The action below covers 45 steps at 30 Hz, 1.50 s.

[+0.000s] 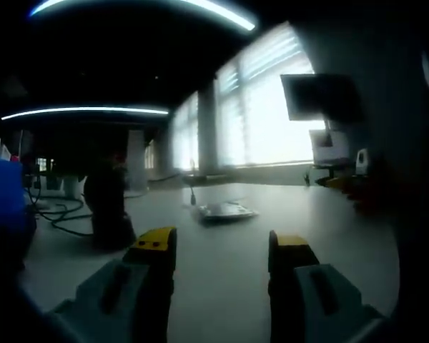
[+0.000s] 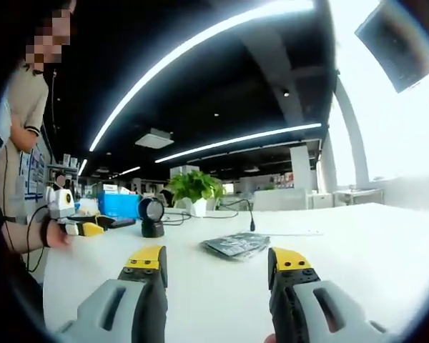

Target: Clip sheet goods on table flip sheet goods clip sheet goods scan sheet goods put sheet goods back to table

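Lying flat mid-tabletop (image 2: 357, 243): thin silvery packaged sheet goods (image 2: 236, 245), well short of either edge. Right gripper (image 2: 219, 268) and left gripper (image 1: 222, 250) both wide open, empty, hovering apart from it.

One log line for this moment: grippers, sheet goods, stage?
left gripper: open, empty | right gripper: open, empty | sheet goods: flat on table, ahead of jaws | stage: not yet clipped

Ahead of your right gripper (image 2: 218, 275) the white table (image 2: 357, 250) lies bare up to the sheet goods (image 2: 236, 244), so you have open passage there. To the left stand a black scanner (image 2: 151, 217), a blue box (image 2: 119, 205), a plant (image 2: 195, 189) and cables. Before your left gripper (image 1: 222, 250), a dark upright object (image 1: 109, 207) blocks the left side.
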Each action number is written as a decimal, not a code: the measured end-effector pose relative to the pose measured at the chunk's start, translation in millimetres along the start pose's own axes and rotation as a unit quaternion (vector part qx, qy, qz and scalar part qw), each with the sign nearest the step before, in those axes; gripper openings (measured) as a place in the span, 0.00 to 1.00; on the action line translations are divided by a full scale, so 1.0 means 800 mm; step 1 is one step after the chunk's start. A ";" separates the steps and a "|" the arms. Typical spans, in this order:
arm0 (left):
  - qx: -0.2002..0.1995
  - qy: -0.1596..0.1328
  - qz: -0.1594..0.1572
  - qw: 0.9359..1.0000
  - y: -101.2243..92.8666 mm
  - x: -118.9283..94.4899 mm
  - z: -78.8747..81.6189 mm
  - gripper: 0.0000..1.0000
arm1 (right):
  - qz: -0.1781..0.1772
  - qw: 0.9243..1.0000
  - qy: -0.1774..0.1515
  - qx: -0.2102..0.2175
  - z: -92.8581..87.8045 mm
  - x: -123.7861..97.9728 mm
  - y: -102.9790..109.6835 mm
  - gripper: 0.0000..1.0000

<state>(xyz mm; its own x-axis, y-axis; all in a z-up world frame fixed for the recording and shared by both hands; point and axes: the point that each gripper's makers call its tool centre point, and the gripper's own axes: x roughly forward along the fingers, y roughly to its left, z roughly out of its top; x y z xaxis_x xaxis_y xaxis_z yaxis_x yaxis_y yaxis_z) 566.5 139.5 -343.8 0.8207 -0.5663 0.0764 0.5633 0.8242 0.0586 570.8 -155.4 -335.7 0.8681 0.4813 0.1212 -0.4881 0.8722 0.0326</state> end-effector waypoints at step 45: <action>-0.002 -0.006 0.007 1.000 0.005 0.001 0.003 0.45 | 0.011 1.000 -0.001 -0.019 -0.003 -0.004 0.006 0.45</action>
<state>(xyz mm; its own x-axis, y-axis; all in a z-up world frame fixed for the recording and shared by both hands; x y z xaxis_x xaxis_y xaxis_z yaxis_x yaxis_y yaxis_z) 569.0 141.9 -340.8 0.8277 -0.5541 0.0892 0.5516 0.8324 0.0527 565.8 -152.7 -338.0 0.8574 0.4996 0.1232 -0.5026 0.8645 -0.0079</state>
